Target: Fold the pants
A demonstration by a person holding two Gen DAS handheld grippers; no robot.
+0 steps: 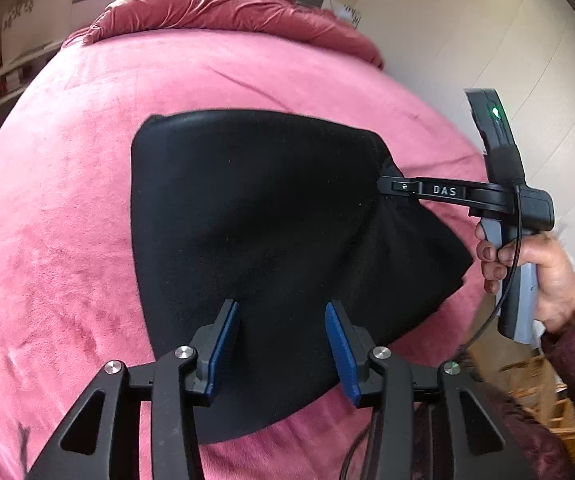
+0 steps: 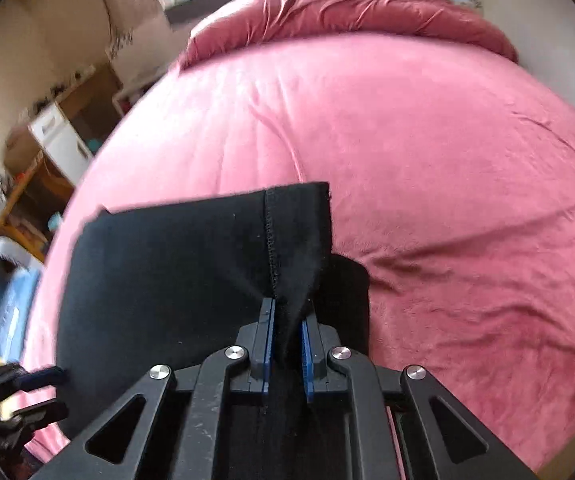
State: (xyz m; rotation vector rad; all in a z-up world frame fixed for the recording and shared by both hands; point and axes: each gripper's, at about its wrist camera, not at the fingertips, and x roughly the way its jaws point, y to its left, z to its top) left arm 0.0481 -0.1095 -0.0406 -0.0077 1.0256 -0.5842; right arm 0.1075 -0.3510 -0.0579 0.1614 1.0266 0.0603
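Right gripper [image 2: 287, 320] pinching black pants [image 2: 167, 272] seam edge; left gripper [image 1: 281, 344] spread, empty. Risk: thin pinch slips, fold collapses on pink bedspread [image 2: 447, 160].

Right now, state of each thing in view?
Black fabric pants: partly folded, lying on the bed, one edge lifted.
Left hand-held gripper: open over the pants, gripping nothing.
Right hand-held gripper: shut on the pants' seamed edge.
Pink fleece bed cover: spread, lightly creased.
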